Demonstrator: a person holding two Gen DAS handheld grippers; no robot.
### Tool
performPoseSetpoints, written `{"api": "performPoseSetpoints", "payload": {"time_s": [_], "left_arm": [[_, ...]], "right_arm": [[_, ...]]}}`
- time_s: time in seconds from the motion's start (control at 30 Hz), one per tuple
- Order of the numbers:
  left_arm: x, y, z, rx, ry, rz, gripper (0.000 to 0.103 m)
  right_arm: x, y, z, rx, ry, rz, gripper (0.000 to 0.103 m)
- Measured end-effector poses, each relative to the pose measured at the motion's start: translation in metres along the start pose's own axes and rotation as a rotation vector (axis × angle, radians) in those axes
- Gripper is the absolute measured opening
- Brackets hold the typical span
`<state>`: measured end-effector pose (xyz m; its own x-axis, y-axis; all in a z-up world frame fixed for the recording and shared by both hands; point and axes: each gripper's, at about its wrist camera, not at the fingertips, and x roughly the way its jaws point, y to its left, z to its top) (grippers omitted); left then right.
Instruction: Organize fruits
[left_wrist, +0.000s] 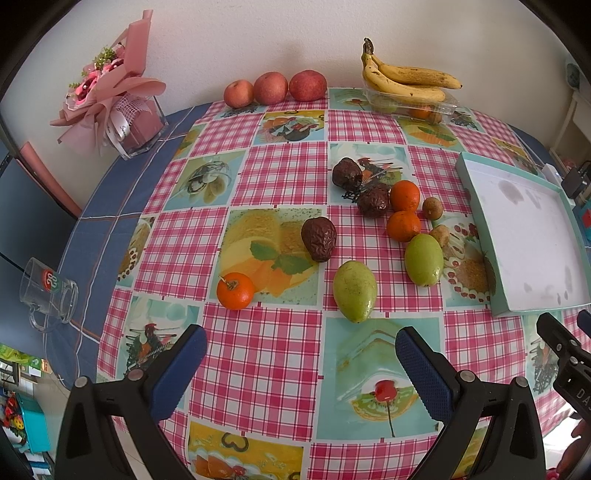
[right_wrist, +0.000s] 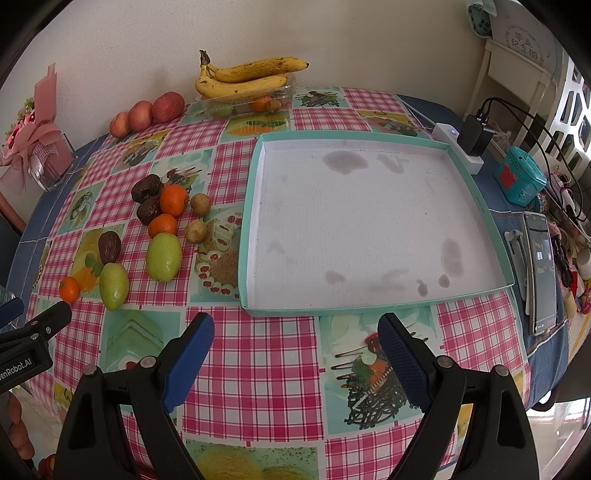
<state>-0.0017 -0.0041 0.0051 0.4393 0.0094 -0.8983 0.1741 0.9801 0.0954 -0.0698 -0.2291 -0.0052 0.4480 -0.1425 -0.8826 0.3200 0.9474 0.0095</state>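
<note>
Loose fruit lies on the checked tablecloth: two green mangoes (left_wrist: 354, 291) (left_wrist: 423, 259), three oranges (left_wrist: 235, 291) (left_wrist: 405, 195) (left_wrist: 403, 226), three dark wrinkled fruits (left_wrist: 318, 238) (left_wrist: 346, 172) (left_wrist: 373, 201) and two small brown ones (left_wrist: 432, 208). To their right lies an empty teal-rimmed tray (right_wrist: 484, 218) with a stained white floor. My left gripper (left_wrist: 301, 356) hangs open just short of the nearer mango, holding nothing. My right gripper (right_wrist: 295, 339) is open above the cloth before the tray's front edge, also with nothing in it. Each gripper shows at the edge of the other's view.
Three apples (left_wrist: 273, 88) line the wall. Bananas (left_wrist: 404, 79) rest on a clear plastic box (left_wrist: 439, 109) of fruit. A bouquet in a glass vase (left_wrist: 122, 99) and a glass mug (left_wrist: 48, 291) stand left. A phone (right_wrist: 541, 271), charger (right_wrist: 476, 134) and teal box (right_wrist: 519, 179) crowd the right.
</note>
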Motion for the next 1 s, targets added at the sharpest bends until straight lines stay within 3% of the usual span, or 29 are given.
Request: {"api": "performPoseSetpoints", "payload": {"time_s": [0.77,1.0], "left_arm": [[0.0,0.002,0.004,-0.01,0.002,0.011,0.103],[-0.016,0.016,0.037,-0.074,-0.096,0.021,0.103]], "right_arm": [[0.002,0.002,-0.002,-0.003,0.007,0.001,0.091],[-0.015,-0.001,0.016,0.076,-0.061,0.085,0.091]]}}
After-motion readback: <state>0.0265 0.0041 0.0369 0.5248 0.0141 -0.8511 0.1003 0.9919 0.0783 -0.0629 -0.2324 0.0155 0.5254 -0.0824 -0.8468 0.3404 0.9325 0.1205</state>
